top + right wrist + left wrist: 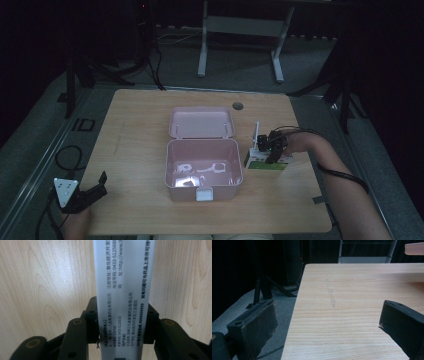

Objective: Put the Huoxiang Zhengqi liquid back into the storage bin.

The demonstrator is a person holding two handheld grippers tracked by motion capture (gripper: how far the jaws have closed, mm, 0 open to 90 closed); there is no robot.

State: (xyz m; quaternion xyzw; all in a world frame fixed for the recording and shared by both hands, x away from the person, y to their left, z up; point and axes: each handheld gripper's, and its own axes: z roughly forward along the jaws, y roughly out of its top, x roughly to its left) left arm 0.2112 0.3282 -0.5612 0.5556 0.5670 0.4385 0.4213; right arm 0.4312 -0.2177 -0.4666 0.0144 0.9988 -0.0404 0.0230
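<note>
Jaws of my right gripper (122, 327) press on the two long sides of a white medicine carton (123, 290) printed with black Chinese text; the carton runs straight away from me between them, lying on the wooden table (45, 285). From the high view, my right gripper (272, 150) points down onto that carton (267, 162), which has a green band on its near face and an opened flap standing up at its left end. Just to the left of this gripper sits an open pink plastic box (202, 170) with its lid (201, 122) laid back and a white latch at the front; a few small pale items lie in its bottom, too dim to name. My left gripper (92, 192) rests well apart from all this, at the table's near left edge. Its jaws (324, 325) stand spread wide with only bare wood between them.
</note>
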